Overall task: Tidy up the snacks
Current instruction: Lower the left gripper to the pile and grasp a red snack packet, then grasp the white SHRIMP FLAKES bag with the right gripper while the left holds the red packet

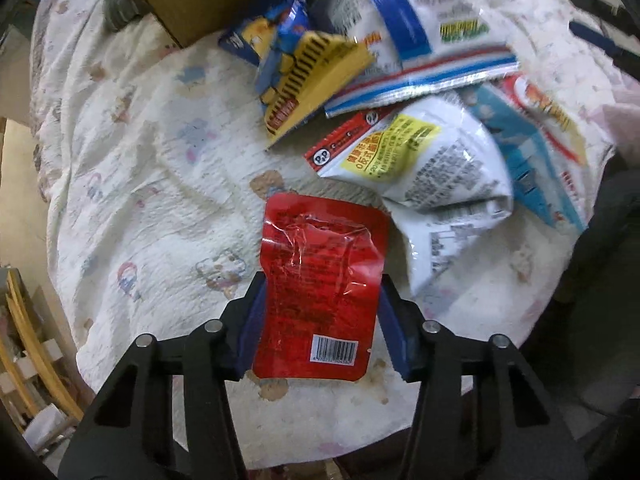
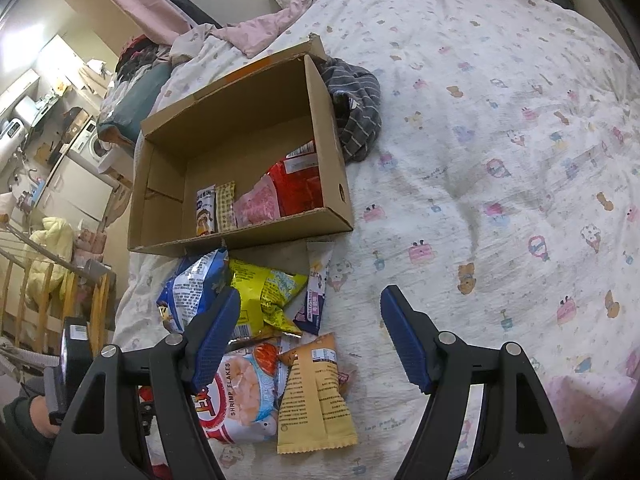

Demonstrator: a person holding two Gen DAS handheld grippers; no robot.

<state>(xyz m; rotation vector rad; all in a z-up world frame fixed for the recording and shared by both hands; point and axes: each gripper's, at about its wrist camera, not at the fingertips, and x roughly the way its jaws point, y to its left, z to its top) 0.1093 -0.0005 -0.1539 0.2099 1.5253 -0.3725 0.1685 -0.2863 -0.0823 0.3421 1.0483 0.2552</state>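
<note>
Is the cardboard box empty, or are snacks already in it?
Partly filled. The right wrist view shows the open box holding several packets along its near wall, including a red bag and a pink one; much floor is bare.

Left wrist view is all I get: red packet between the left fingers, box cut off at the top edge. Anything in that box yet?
Observer: Yes. In the right wrist view the cardboard box already holds several snacks, among them a red bag and a pink packet.
Operator: Right gripper busy?
Observer: No. The right gripper is open and holds nothing, above the bedsheet.
Operator: Loose snacks I can't see?
Observer: A tan packet lies flat beside a shrimp flakes bag, in front of the box.
</note>
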